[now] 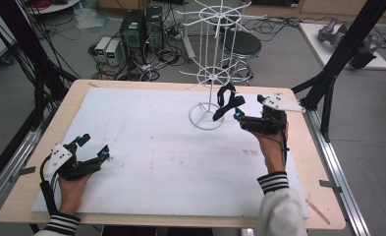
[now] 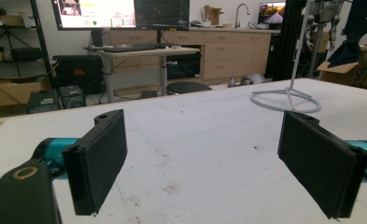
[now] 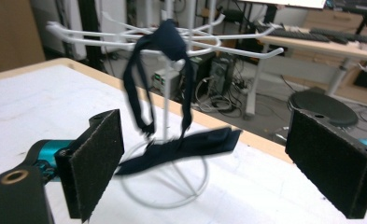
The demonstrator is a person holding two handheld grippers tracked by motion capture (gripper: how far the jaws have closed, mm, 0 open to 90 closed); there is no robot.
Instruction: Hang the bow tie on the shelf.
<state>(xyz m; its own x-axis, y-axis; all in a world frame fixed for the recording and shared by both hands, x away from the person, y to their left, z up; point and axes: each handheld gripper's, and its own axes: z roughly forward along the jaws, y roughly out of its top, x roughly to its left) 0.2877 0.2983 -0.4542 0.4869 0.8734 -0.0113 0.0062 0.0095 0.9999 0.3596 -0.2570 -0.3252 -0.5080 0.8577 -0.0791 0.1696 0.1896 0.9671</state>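
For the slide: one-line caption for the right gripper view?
Open right gripper faces a dark strap draped over a hook of the white wire rack.

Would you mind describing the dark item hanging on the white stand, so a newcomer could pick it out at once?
Start from the white-topped table and find the white wire stand near its far edge. On one of its lower hooks hangs a dark navy bow tie, its strap looped over the hook and the bow dangling just above the ring base. It is the one soft, dark item among the thin white wires.
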